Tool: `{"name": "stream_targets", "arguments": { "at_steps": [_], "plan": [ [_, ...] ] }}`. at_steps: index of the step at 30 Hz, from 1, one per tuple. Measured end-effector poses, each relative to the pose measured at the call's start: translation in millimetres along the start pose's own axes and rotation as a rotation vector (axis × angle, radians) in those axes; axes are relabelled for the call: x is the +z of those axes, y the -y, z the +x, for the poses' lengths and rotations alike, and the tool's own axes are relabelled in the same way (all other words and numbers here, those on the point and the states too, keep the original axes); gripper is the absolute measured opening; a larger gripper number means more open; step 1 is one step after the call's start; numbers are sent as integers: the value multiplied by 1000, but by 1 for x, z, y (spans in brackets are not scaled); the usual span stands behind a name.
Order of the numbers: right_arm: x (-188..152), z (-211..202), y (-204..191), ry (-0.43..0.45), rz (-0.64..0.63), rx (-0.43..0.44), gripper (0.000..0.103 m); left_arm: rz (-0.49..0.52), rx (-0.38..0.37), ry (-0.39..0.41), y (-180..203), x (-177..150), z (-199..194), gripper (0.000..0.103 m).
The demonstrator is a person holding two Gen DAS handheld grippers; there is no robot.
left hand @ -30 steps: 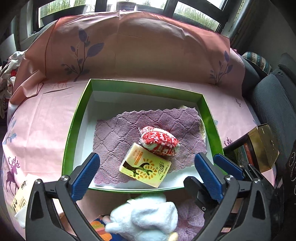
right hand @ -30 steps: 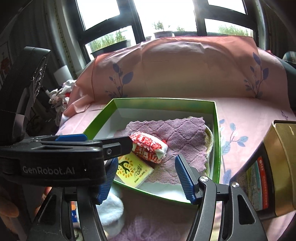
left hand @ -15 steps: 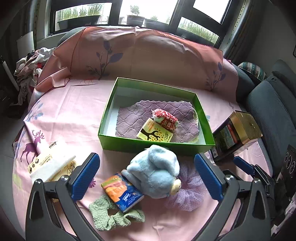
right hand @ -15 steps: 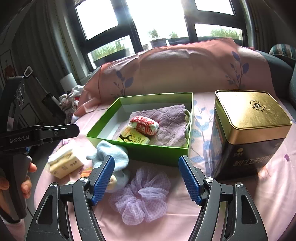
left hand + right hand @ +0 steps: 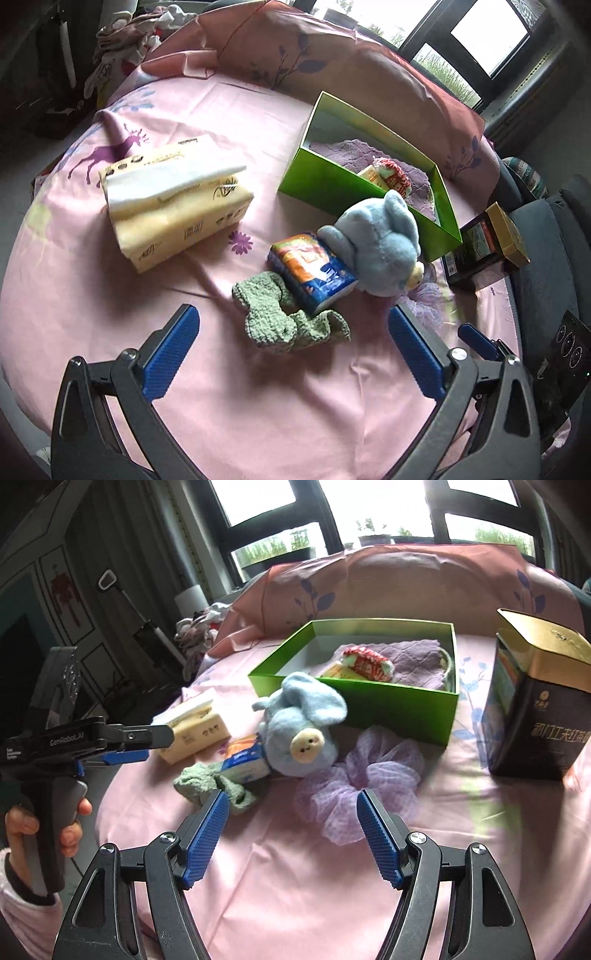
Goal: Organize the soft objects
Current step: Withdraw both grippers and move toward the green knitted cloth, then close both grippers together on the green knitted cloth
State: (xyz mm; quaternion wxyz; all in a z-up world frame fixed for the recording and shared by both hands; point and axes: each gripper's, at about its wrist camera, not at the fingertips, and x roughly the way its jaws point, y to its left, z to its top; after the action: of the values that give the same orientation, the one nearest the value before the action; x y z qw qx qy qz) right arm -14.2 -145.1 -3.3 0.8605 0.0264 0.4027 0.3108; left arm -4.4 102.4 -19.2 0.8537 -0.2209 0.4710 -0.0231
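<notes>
A round counter point(image 5: 258, 387) under a pink printed cloth carries everything. In the left wrist view, a yellow tissue pack point(image 5: 173, 206) lies at ten o'clock and a green box point(image 5: 321, 184) at one o'clock. At the centre a blue plush toy point(image 5: 376, 243) leans against the box wall, touching a small orange-and-blue packet point(image 5: 314, 273), which overlaps a green knitted scrunchie point(image 5: 284, 317). A lilac scrunchie point(image 5: 354, 779) lies just beside the toy. A dark tin point(image 5: 535, 709) stands at three o'clock.
</notes>
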Motion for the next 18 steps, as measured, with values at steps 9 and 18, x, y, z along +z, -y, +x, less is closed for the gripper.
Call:
{"name": "stream_targets", "arguments": {
  "at_steps": [9, 18],
  "plan": [
    [-7, 64, -44, -93, -106, 52, 73, -68, -115, -83, -16, -4, 38, 101],
    [-2, 109, -41, -161, -95, 67, 63, -127, -174, -93, -30, -1, 55, 70]
  ]
}}
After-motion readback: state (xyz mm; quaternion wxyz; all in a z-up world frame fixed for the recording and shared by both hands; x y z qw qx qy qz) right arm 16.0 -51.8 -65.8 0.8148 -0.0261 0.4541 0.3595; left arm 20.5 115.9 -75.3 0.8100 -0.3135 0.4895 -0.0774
